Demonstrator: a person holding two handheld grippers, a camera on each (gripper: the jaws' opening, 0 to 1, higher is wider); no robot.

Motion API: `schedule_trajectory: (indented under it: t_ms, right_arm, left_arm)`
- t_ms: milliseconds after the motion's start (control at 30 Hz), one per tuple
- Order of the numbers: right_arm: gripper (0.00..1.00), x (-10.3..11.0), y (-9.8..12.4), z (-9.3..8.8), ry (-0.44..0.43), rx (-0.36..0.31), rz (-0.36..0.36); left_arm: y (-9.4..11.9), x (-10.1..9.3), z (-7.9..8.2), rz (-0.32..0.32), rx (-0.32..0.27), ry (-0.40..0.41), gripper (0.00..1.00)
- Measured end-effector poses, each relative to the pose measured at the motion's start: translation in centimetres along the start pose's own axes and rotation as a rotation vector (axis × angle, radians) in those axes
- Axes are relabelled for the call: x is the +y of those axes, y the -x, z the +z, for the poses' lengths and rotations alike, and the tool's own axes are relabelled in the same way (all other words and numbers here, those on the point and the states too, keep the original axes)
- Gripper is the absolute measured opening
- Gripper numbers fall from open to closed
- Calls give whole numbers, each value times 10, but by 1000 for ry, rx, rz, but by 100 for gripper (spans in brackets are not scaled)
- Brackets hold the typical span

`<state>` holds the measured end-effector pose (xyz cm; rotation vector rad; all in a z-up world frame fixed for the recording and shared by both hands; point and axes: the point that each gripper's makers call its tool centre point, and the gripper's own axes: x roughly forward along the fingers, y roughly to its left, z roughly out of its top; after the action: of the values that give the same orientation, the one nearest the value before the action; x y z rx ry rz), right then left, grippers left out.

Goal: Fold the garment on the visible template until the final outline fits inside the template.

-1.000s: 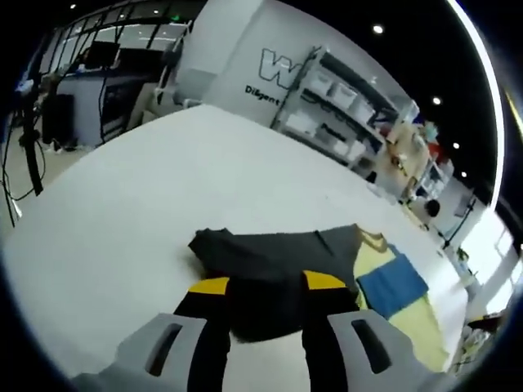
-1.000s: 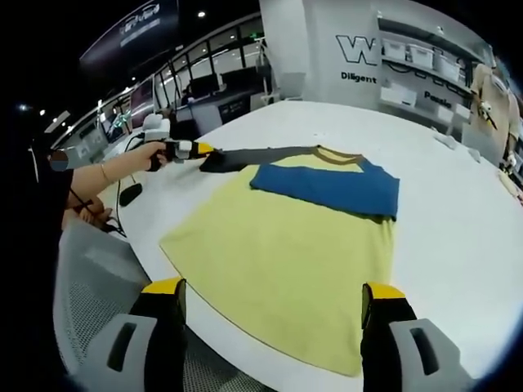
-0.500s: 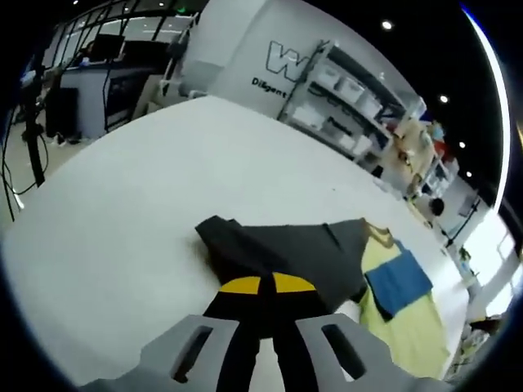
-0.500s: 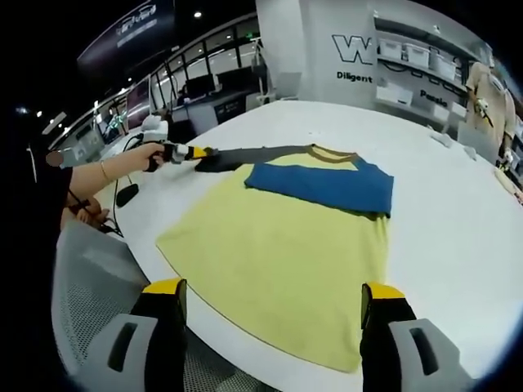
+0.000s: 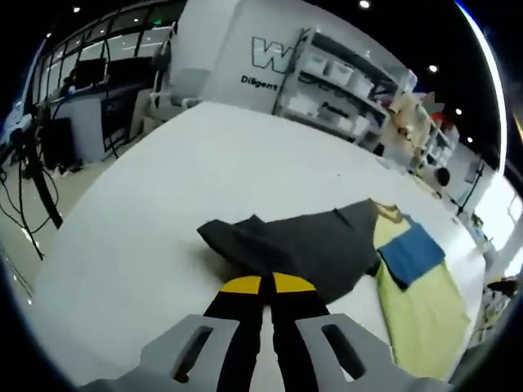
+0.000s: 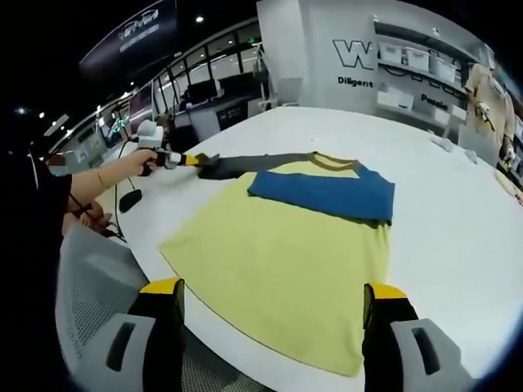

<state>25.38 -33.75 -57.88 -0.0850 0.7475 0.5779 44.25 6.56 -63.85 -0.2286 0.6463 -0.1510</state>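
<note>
L gripper view, near: left gripper w/ yellow-tipped jaws pressed together at 6 o'clock, clamped on the edge of the dark grey sleeve; sleeve is bunched and lifted a little off the white table, running from centre toward 3 o'clock where it meets the yellow garment; blue sleeve lies folded over the yellow body at about 3 o'clock; collar sits just beyond it. Farther, 12 to 2 o'clock: shelving w/ bins and a white wall w/ large lettering; 9 to 11 o'clock: desks and cables at floor level beside the table.

R gripper view, near: right gripper jaws wide apart at 6 o'clock, holding nothing, hovering over the near hem of the garment; this view gives the whole yellow body spread flat on the table, which the L view sees just as a strip; a mesh chair sits at 8 o'clock below the table edge. Mid: blue sleeve folded across the chest, past centre toward 1 o'clock; grey sleeve stretched out toward 10 o'clock, ending in the left gripper, held by a person's hand w/ a bracelet on the wrist. Far: wall lettering and shelves at 1 o'clock; glass-fronted rooms at 11 o'clock. Can't make out a template outline in either view.
</note>
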Motion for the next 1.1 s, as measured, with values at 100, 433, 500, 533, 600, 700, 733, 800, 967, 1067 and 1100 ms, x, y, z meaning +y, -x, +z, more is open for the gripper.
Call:
schedule_trajectory:
  t_ms: [100,433,500,533,600,700,733,800,967,1067,1100]
  right_arm:
    - [90,0,0,0,-2,-3,-3]
    - [91,1,0,-3,-10,0,9]
    - [93,2,1,-3,-16,-3,12]
    - [94,3,2,-2,-21,-6,19]
    - [95,4,3,-1,-25,-12,26]
    - [96,4,4,-1,-31,-17,26]
    - [97,4,5,-2,-32,-16,27]
    - [97,5,5,-4,-33,-10,27]
    - [99,7,7,-5,-41,-10,27]
    - [99,7,8,-5,-44,-12,23]
    - [99,7,8,-5,-44,-12,22]
  left_arm:
    - [5,9,-3,12,15,-28,0]
    - [21,47,-15,83,68,-93,0]
    - [22,54,-17,95,80,-111,0]
    - [22,58,-20,103,92,-118,0]
    - [22,63,-23,111,106,-128,0]
    - [24,72,-28,126,125,-133,0]
    - [24,74,-28,128,127,-132,0]
    - [24,77,-30,127,134,-137,0]
    - [26,79,-29,125,150,-160,0]
    - [28,85,-30,136,167,-189,0]
    - [30,87,-30,142,175,-197,0]
